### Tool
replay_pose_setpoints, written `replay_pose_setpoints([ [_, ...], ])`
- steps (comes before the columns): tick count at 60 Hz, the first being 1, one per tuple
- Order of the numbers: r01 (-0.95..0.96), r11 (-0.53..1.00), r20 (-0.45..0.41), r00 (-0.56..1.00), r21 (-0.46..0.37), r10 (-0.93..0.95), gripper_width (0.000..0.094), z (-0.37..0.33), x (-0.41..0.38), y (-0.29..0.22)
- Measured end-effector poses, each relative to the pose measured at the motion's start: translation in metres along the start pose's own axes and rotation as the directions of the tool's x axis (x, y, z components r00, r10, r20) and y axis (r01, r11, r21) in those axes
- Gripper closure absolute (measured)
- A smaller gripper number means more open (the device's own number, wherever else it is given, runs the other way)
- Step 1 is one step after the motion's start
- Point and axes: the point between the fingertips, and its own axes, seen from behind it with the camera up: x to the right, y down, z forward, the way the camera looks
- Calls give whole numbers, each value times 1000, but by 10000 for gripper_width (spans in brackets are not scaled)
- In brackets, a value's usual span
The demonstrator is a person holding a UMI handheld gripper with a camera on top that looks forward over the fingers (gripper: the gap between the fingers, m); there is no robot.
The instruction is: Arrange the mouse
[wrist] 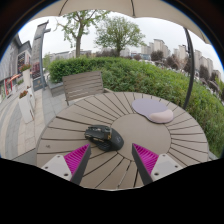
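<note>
Hovering: tongs [110, 158] over round slatted wooden worktop [150, 135], outdoors
Tongs state: spread wide, nothing between the fingers, magenta pads [77, 157] facing inward
Mouse [103, 137]: dark, lying on worktop just ahead of the left finger, apart from both fingers, not touched
Mouse pose: long axis roughly across the view; looks like a gaming type with angular shell, hard to be sure
Mat [153, 109]: pale lilac, rounded, flat on worktop, beyond the right finger, well apart from mouse
Relation: mouse nearer the tongs than mat, off the mat, bare wood between them
Chair [84, 85]: wooden slatted back, at far side of worktop, beyond mouse
Hedge [150, 72]: green, running behind worktop and chair
Trees [118, 32]: behind hedge, buildings further back
Pole [189, 60]: dark, thin, rising past the worktop edge on the right finger's side
Ground: pale paving on the left finger's side, beside chair
</note>
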Motion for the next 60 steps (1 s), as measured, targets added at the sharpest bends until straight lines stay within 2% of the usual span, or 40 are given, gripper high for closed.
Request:
replay_pose_setpoints([
  [14, 5, 1000, -31, 999, -14, -5, 84, 48, 5, 1],
  [17, -3, 1000, -17, 1000, -14, 3, 77, 55, 1, -1],
  [60, -68, 997, -87, 994, -25, 66, 82, 128, 29, -43],
])
